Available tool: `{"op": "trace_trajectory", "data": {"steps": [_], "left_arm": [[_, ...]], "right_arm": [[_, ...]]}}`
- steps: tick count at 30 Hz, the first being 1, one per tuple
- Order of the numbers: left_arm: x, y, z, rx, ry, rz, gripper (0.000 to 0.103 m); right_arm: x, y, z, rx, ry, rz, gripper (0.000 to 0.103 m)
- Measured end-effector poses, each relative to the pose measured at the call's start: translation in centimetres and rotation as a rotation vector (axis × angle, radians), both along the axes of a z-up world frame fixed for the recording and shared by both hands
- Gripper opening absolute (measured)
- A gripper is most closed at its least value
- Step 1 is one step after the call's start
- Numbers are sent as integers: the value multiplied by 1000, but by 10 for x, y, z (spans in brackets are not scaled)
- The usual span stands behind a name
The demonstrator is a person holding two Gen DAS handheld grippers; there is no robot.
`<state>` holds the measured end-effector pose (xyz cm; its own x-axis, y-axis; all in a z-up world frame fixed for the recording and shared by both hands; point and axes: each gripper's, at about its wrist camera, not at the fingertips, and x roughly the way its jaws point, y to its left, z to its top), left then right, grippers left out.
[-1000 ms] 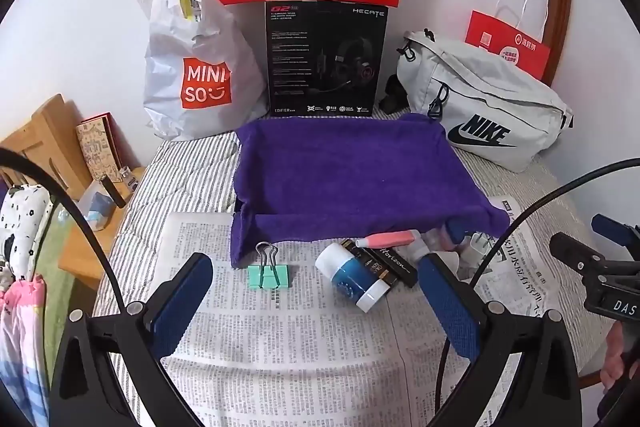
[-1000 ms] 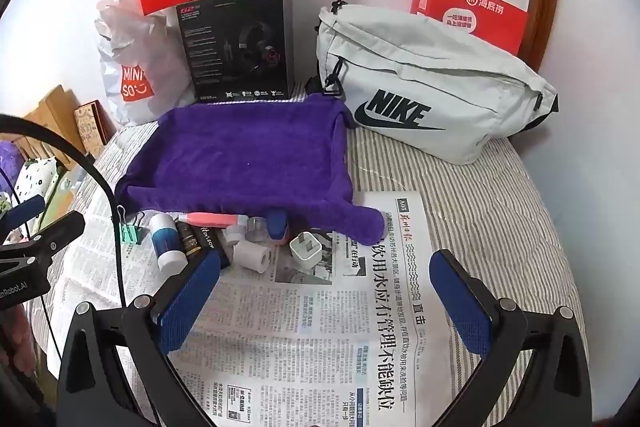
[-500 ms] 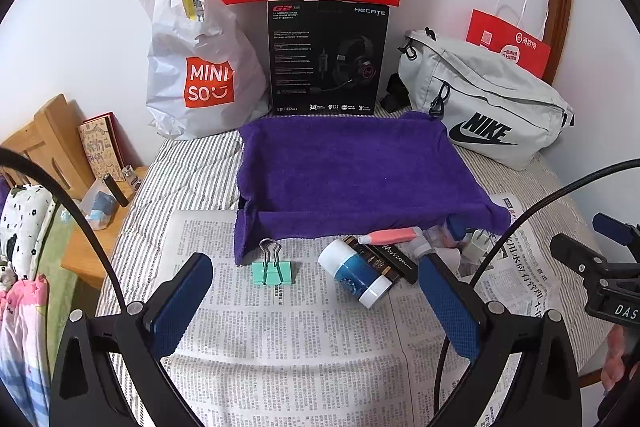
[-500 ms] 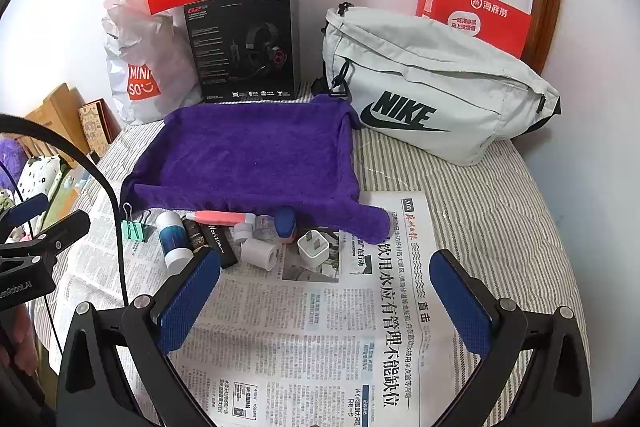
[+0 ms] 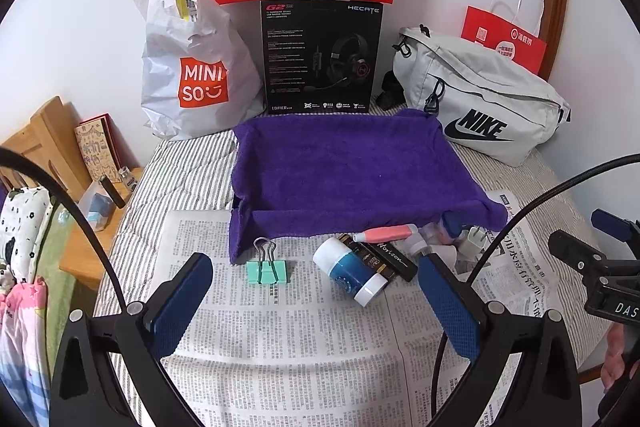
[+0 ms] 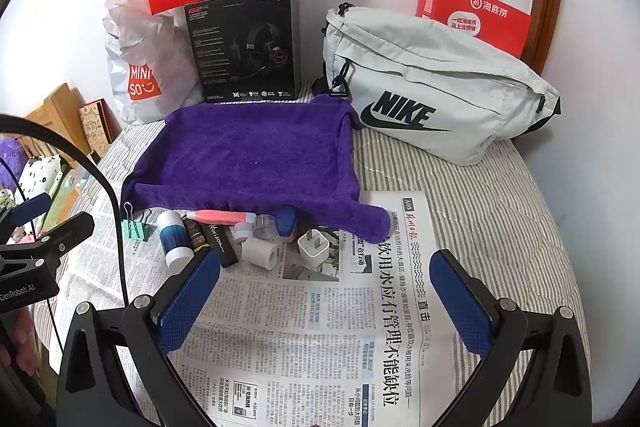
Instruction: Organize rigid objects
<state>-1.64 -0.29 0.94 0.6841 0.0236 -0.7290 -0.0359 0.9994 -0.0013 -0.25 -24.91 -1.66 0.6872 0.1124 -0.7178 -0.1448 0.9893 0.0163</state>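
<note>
No object is held: the left gripper is spread wide above the newspaper, and the right gripper is likewise apart and empty. The step in hand is judged to be a first pick from the row lying along the near edge of the purple towel tray.

Taken from the tray's near-left corner rightwards, a mint binder clip lies alone, then a blue-and-white cylindrical bottle on its side touching a black "Horizon" box, a pink tube against the tray edge, a small white roll and a white plug adapter.

The clip is best taken first, being isolated; its flat body should be pinched rather than the wire handles. The bottle may roll, so it should be closed on across its width.
</note>
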Motion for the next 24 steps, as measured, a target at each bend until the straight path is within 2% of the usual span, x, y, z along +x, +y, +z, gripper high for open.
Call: {"op": "trace_trajectory", "data": {"steps": [24], "left_arm": [[-2,-1,-1,14,2,-1,103]], "right_arm": [[-3,0,0,-6,-3,13,103]]}}
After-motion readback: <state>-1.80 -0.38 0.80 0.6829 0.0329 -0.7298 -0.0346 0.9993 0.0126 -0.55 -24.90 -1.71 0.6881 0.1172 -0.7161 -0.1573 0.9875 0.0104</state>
